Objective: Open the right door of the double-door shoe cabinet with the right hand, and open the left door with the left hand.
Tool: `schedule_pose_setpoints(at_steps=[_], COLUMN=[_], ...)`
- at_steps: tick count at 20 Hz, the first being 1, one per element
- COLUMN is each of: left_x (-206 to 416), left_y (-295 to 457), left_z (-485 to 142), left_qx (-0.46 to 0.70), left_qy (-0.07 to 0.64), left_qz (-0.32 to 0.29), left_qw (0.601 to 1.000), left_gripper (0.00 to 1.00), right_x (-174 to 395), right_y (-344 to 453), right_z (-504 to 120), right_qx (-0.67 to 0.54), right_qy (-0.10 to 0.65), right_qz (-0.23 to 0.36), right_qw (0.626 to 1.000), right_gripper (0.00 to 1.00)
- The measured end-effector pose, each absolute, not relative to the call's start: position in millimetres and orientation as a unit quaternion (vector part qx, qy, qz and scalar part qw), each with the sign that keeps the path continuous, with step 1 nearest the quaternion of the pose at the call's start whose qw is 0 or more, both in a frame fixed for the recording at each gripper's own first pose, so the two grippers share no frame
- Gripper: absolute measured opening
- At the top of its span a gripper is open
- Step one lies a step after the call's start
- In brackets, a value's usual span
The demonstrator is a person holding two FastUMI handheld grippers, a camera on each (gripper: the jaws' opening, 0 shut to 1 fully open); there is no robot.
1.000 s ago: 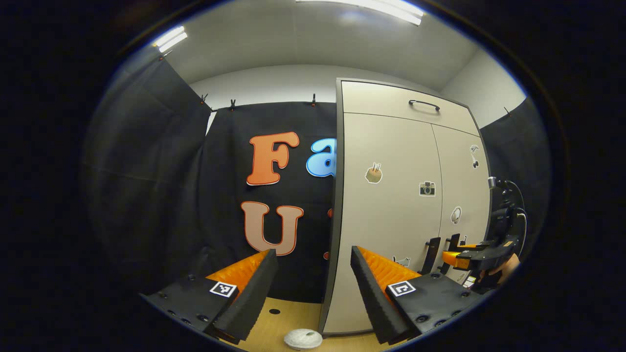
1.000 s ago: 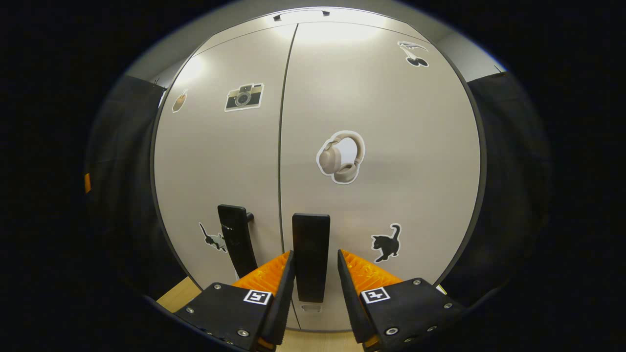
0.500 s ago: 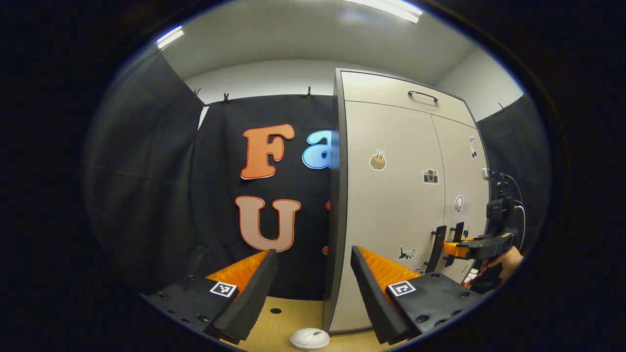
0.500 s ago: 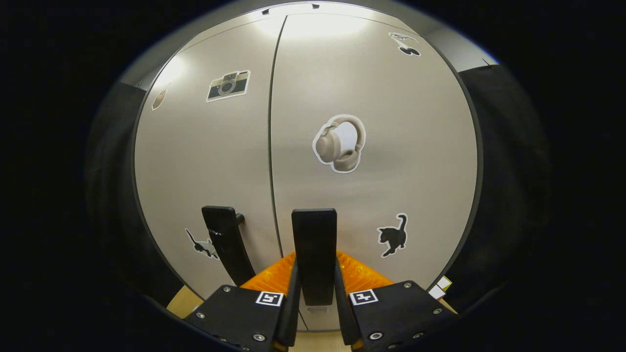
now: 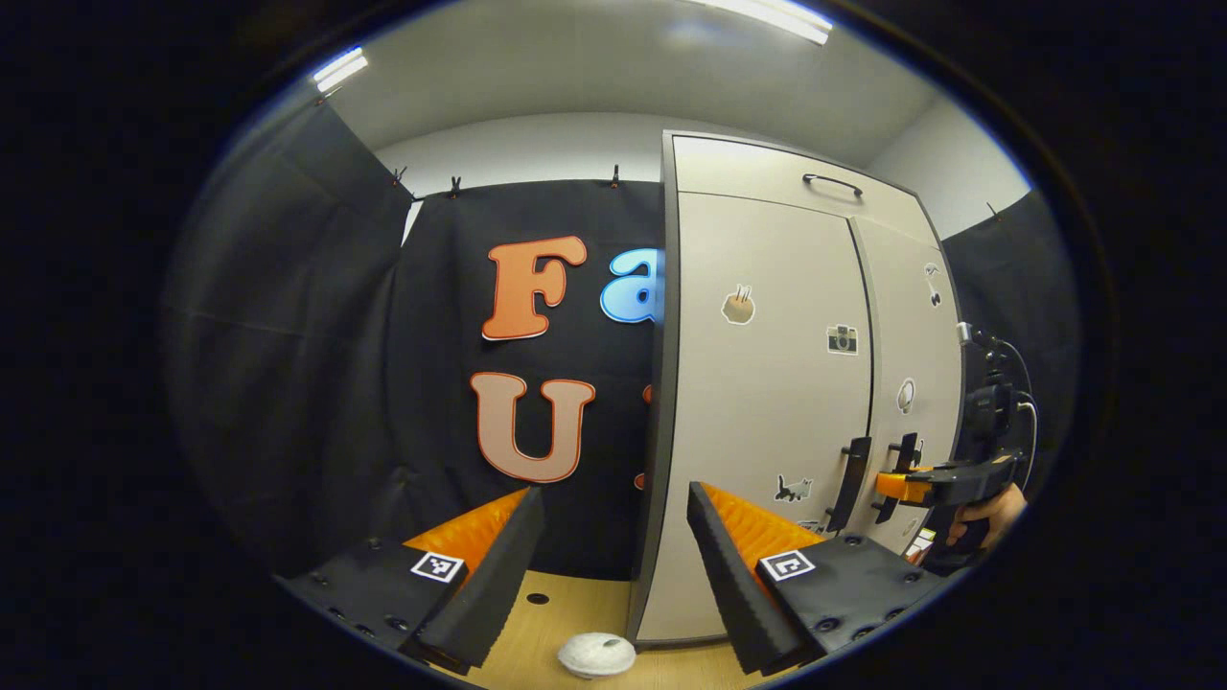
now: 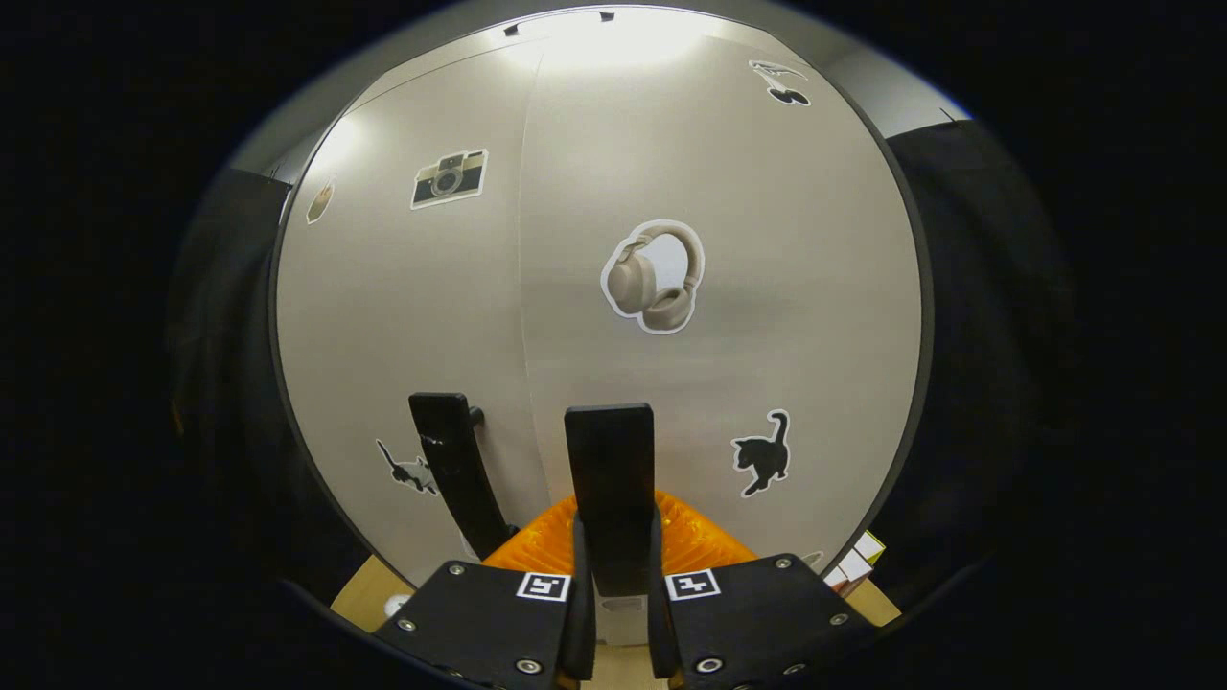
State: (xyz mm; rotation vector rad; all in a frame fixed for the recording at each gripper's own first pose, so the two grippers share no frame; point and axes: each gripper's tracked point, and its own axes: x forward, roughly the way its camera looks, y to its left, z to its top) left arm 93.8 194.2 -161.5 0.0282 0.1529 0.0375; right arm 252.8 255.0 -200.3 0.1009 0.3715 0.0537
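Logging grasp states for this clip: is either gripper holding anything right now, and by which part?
The right gripper is shut on the right door's handle, clamping its lower end. The left gripper is open, holding nothing.

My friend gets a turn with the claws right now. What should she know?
Right claw: shut on the right door handle; the right door looks barely cracked open.
Left claw: open, holding nothing, off to the cabinet's left side, away from the left door handle.
Left door: shut.
Done: right handle gripped.
Left: swing the right door open, then grip and open the left door.
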Motion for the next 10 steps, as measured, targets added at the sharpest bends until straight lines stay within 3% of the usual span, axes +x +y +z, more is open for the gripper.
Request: schedule_pose_setpoints(at_steps=[10], left_x=[79], left_y=[128], left_z=[-152], left_qx=[0.020], left_qy=[0.080], left_qz=[0.010], left_qw=[0.997], left_gripper=[0.95], right_x=[196], right_y=[232], right_z=[-190], right_qx=[0.060], right_qy=[0.178], right_qz=[0.088], right_qw=[0.978], right_gripper=[0.22])
